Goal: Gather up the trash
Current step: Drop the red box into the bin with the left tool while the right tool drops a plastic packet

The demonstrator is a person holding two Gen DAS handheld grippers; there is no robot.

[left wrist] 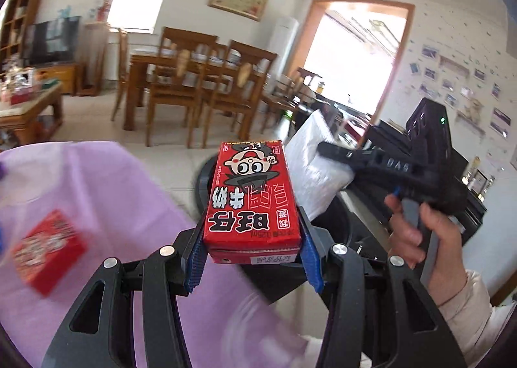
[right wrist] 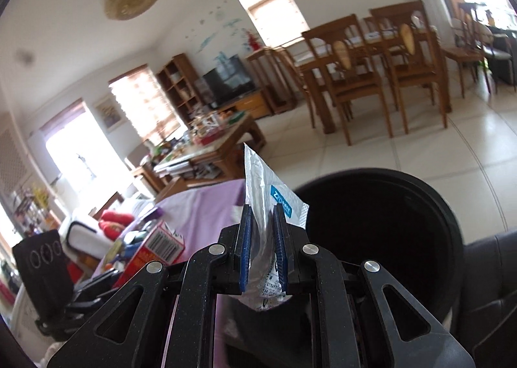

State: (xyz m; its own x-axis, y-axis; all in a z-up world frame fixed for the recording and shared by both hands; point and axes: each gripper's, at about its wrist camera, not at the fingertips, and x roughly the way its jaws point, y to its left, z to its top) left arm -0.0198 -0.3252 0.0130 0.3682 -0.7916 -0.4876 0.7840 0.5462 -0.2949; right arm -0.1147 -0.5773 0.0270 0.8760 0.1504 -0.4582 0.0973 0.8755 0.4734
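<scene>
I note the right hand-held gripper pinching a white wrapper; black bin mouth lies just right of it (nearer than the left hand-held gripper, clamped on the red carton lengthwise).

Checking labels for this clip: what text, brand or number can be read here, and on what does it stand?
"旺仔牛奶" and "125mL", seen upside down: red milk carton in the left gripper.
"DAS", seen upside down: side of the right gripper.
Blue label beginning "Z": white wrapper, rest unreadable.
Red box, barcode box: print blurred.
</scene>
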